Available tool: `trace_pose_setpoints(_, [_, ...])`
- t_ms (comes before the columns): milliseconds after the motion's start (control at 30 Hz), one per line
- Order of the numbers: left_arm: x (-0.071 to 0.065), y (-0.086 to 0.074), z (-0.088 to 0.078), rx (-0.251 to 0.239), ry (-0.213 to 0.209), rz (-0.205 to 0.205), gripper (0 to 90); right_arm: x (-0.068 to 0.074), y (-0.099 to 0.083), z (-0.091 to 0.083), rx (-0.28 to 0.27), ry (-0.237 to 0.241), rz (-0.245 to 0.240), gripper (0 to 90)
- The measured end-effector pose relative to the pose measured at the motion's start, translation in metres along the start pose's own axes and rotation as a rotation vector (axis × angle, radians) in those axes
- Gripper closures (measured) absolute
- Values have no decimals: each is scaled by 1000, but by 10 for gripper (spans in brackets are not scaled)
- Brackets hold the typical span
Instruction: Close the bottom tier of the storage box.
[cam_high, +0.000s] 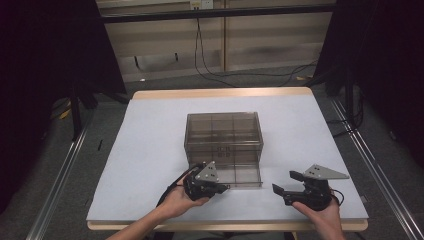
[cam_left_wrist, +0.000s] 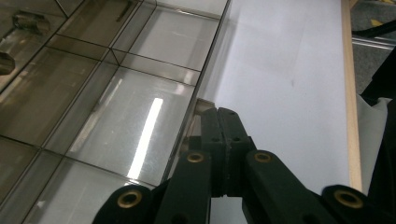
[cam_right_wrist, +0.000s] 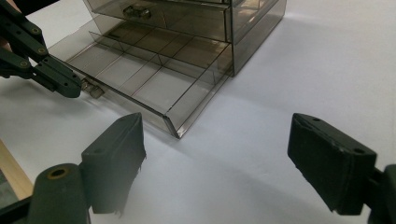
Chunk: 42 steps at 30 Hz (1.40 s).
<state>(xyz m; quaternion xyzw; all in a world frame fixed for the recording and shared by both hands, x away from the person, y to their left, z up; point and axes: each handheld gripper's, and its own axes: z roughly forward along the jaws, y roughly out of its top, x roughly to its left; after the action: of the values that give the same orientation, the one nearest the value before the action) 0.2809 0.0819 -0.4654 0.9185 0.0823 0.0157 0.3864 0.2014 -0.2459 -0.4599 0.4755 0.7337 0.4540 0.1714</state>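
Left tool (cam_high: 226, 187) on drawer handle (cam_right_wrist: 92, 88)

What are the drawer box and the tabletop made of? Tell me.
Drawer box: likely smoke-tinted clear plastic, glossy; the dividers show through its walls and a light glints off the open drawer. Tabletop: matte white sheet, material unclear, with a pale, wood-looking edge.

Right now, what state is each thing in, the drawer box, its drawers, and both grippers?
Drawer box: upright on the table.
Bottom drawer: pulled out, compartments empty.
Upper drawer: pushed in.
Left gripper: fingers shut on the bottom drawer's handle.
Right gripper: fingers open, holding nothing.
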Motion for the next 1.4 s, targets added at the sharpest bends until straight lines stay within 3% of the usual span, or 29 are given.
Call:
trace_pose_setpoints(167, [-1, 1, 2, 27, 10, 5, 900, -1, 0, 0, -2, -1, 6, 185])
trace_pose_setpoints(233, [-2, 0, 4, 1, 6, -3, 900, -1, 0, 0, -1, -1, 7, 186])
trace_pose_setpoints(500, [2, -1, 4, -4, -1, -13, 900, 0, 0, 1, 2, 5, 4, 187])
trace_pose_setpoints(667, [3, 1, 4, 30, 3, -11, 900, 0, 0, 0, 2, 7, 6, 189])
trace_pose_setpoints(767, [3, 0, 7, 7, 1, -14, 900, 0, 0, 1, 4, 6, 5, 189])
trace_pose_setpoints(1233, [4, 0, 7, 18, 7, -18, 900, 1, 0, 2, 13, 2, -3, 206])
trace_pose_setpoints(1400, [5, 0, 8, 2, 0, -19, 900, 1, 0, 2, 16, 1, -7, 210])
